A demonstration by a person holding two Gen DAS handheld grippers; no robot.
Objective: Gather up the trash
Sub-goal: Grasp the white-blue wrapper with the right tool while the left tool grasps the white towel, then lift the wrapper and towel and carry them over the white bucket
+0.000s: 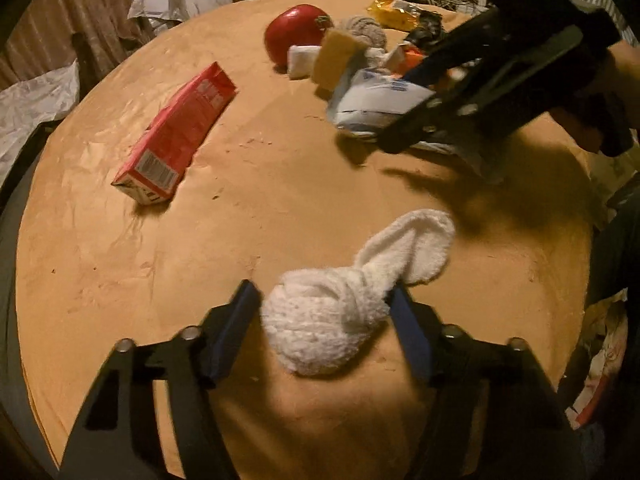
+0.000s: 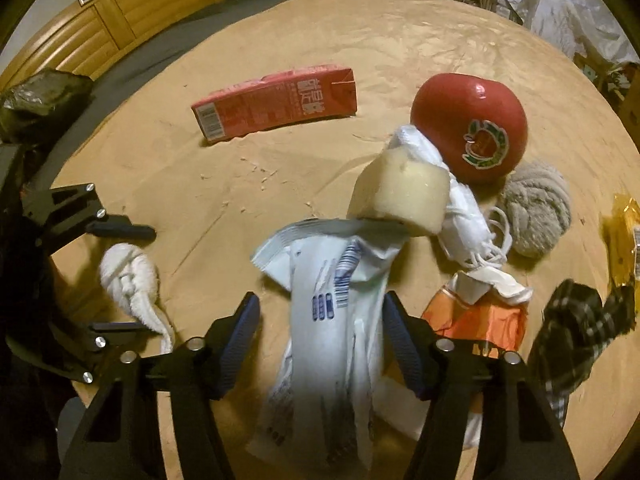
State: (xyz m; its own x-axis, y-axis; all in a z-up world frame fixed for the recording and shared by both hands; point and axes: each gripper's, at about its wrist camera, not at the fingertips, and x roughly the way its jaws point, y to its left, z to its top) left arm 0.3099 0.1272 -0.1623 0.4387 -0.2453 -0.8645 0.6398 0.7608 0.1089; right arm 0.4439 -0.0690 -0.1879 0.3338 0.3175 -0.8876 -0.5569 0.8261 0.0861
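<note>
A knotted white cloth (image 1: 332,316) lies on the round tan table (image 1: 260,208) between the open fingers of my left gripper (image 1: 325,300); the same cloth shows in the right wrist view (image 2: 128,280). My right gripper (image 2: 320,312) is open, its fingers on either side of a crumpled white and blue plastic bag (image 2: 332,320). That bag (image 1: 376,100) also shows in the left wrist view under the right gripper (image 1: 404,116). A red carton (image 1: 180,132) lies on its side, also seen from the right wrist (image 2: 276,100).
A red apple-shaped container (image 2: 468,124), a yellow sponge (image 2: 400,196), a grey cloth ball (image 2: 536,212), an orange wrapper (image 2: 476,320), a plaid cloth (image 2: 572,336) and a yellow packet (image 2: 624,248) crowd the right. A wooden cabinet (image 2: 120,12) stands behind.
</note>
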